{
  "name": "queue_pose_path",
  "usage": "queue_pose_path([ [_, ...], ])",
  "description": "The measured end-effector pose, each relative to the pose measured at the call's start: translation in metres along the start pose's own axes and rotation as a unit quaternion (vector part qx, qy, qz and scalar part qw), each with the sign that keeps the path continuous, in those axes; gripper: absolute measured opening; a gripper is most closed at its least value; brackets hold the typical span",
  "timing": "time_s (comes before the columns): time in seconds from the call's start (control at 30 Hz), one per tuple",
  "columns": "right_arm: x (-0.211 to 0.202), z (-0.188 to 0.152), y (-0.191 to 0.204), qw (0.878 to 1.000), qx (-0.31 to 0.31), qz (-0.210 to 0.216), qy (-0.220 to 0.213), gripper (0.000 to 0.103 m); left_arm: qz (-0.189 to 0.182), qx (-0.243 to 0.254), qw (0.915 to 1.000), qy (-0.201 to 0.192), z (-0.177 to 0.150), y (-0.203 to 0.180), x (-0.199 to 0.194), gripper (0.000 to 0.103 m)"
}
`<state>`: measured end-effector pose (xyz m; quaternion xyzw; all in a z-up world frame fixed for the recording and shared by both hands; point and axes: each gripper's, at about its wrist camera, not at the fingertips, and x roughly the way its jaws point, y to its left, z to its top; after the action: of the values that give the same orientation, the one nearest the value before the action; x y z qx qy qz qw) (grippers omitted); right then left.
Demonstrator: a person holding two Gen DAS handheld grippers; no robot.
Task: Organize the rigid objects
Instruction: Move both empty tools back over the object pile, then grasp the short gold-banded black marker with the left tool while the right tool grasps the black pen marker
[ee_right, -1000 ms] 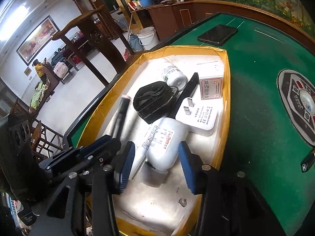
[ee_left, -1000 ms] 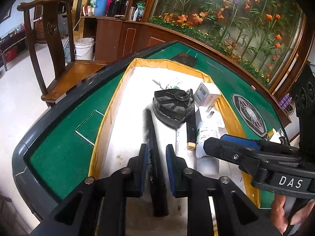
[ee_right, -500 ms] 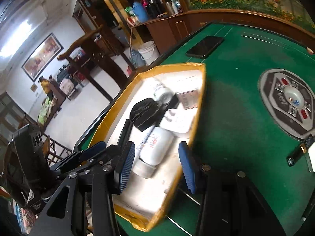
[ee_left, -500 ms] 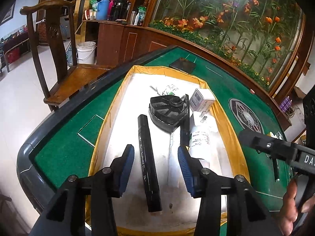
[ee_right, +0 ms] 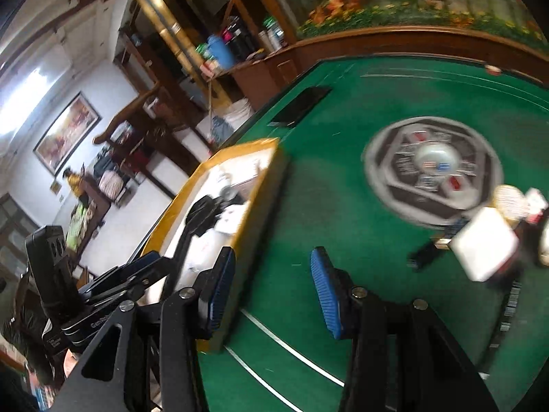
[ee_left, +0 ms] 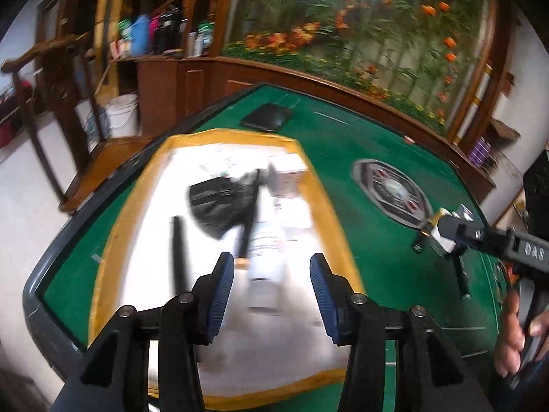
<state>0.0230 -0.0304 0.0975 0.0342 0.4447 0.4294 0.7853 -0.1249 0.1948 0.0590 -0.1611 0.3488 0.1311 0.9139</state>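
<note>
White bottle (ee_left: 266,250): lies in the yellow-rimmed tray (ee_left: 113,240), beside the black marker (ee_left: 179,254). My left claw (ee_left: 272,295) and right claw (ee_right: 272,292) both gape empty. I'd steady the right over the loose items beyond the tray before closing.

Only "DAS" reads clearly, in white letters on the right gripper (ee_left: 442,231) body.
</note>
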Motion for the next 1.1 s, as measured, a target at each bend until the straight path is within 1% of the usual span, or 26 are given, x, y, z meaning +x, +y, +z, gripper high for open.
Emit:
queue_pose_path([
  [0.1, -0.026, -0.002, -0.035, 0.999, 0.026, -0.017, -0.023, 0.045, -0.018, 0.035, 0.9992, 0.001, 0.002, -0.031, 0.001, 0.049],
  [0.2, -0.049, -0.010, -0.068, 0.997, 0.053, -0.032, -0.042, 0.045, -0.037, 0.069, 0.9968, 0.010, 0.000, -0.064, 0.008, 0.055],
  [0.27, -0.060, -0.017, -0.087, 0.995, 0.069, -0.040, -0.051, 0.045, -0.047, 0.092, 0.9944, 0.021, -0.002, -0.086, 0.016, 0.055],
  [0.3, -0.066, -0.023, -0.100, 0.994, 0.083, -0.052, -0.057, 0.045, -0.053, 0.105, 0.9926, 0.028, -0.004, -0.098, 0.021, 0.055],
  [0.37, -0.071, -0.029, -0.116, 0.990, 0.107, -0.064, -0.059, 0.045, -0.064, 0.129, 0.9889, 0.037, -0.005, -0.121, 0.030, 0.055],
  [0.43, -0.074, -0.033, -0.133, 0.987, 0.133, -0.062, -0.057, 0.045, -0.067, 0.153, 0.9847, 0.048, -0.004, -0.142, 0.041, 0.055],
  [0.53, -0.074, -0.034, -0.145, 0.983, 0.160, -0.067, -0.056, 0.045, -0.067, 0.188, 0.9778, 0.064, -0.002, -0.171, 0.065, 0.055],
  [0.6, -0.074, -0.034, -0.146, 0.983, 0.162, -0.065, -0.059, 0.045, -0.071, 0.200, 0.9747, 0.070, 0.002, -0.184, 0.077, 0.055],
  [0.67, -0.075, -0.035, -0.146, 0.983, 0.162, -0.065, -0.062, 0.045, -0.066, 0.211, 0.9717, 0.081, 0.007, -0.194, 0.092, 0.055],
  [0.73, -0.075, -0.034, -0.145, 0.982, 0.164, -0.066, -0.064, 0.045, -0.074, 0.231, 0.9655, 0.094, 0.011, -0.205, 0.104, 0.055],
  [0.8, -0.076, -0.034, -0.147, 0.981, 0.169, -0.067, -0.067, 0.045, -0.059, 0.249, 0.9612, 0.103, 0.013, -0.217, 0.118, 0.055],
  [0.87, -0.077, -0.033, -0.148, 0.980, 0.171, -0.072, -0.068, 0.045, -0.059, 0.268, 0.9551, 0.112, 0.013, -0.225, 0.127, 0.055],
  [0.9, -0.077, -0.033, -0.149, 0.980, 0.170, -0.075, -0.067, 0.045, -0.051, 0.274, 0.9537, 0.113, 0.012, -0.227, 0.131, 0.055],
  [0.93, -0.077, -0.033, -0.150, 0.980, 0.170, -0.080, -0.067, 0.045, -0.041, 0.278, 0.9526, 0.116, 0.011, -0.229, 0.137, 0.053],
  [0.97, -0.078, -0.034, -0.151, 0.979, 0.173, -0.082, -0.068, 0.045, -0.040, 0.277, 0.9524, 0.120, 0.012, -0.229, 0.143, 0.049],
  [1.03, -0.077, -0.034, -0.152, 0.978, 0.172, -0.093, -0.065, 0.045, -0.060, 0.265, 0.9547, 0.121, 0.016, -0.229, 0.146, 0.026],
  [1.1, -0.076, -0.036, -0.154, 0.978, 0.172, -0.100, -0.061, 0.045, -0.062, 0.256, 0.9572, 0.119, 0.016, -0.227, 0.146, 0.019],
])
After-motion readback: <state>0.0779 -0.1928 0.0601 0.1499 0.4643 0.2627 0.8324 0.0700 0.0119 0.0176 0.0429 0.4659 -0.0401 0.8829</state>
